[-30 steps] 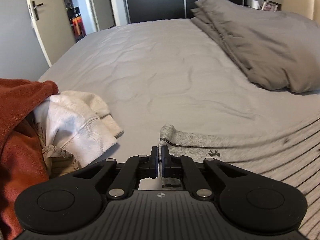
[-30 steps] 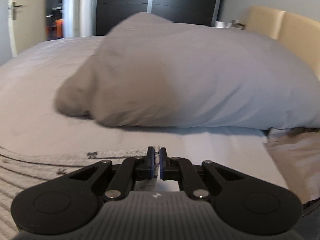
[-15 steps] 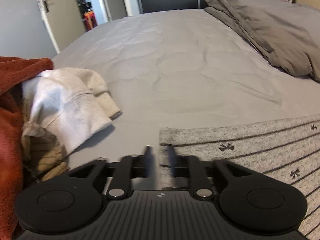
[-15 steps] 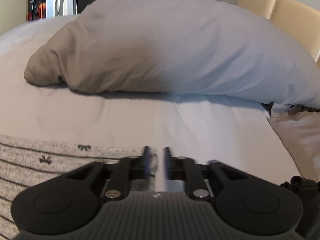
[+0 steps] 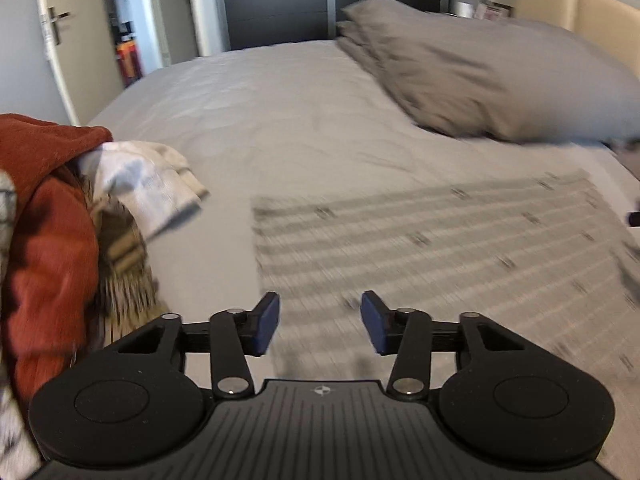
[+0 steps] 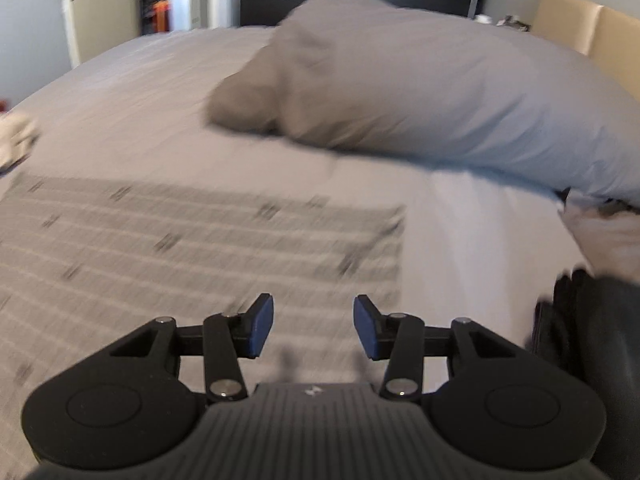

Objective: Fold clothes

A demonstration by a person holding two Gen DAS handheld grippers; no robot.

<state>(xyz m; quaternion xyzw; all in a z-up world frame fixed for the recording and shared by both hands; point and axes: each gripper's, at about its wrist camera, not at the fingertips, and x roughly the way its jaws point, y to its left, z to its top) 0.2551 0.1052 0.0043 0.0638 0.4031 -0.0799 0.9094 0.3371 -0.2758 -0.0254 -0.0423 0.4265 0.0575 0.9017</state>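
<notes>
A grey striped garment (image 5: 460,240) with small dark bows lies spread flat on the bed; its far edge and left corner show in the left wrist view. My left gripper (image 5: 320,314) hovers over its near left part, jaws apart and closing, with nothing between the blue pads. The right wrist view shows the same garment (image 6: 180,240) with its right edge and far right corner. Over that near right part hangs my right gripper (image 6: 314,318), open and empty. Both views are blurred by motion.
A heap of clothes sits at the left: a rust-red piece (image 5: 48,240), a white one (image 5: 148,184) and a brownish one. Grey pillows (image 5: 480,80) lie beyond the garment, before a beige headboard (image 5: 580,12). Dark clothing (image 6: 580,340) is at the right. Bare sheet (image 5: 260,120) stretches towards the door.
Both grippers were shut on the garment's far edge, let it go and pulled back towards me. The garment now lies flat and more of it shows.
</notes>
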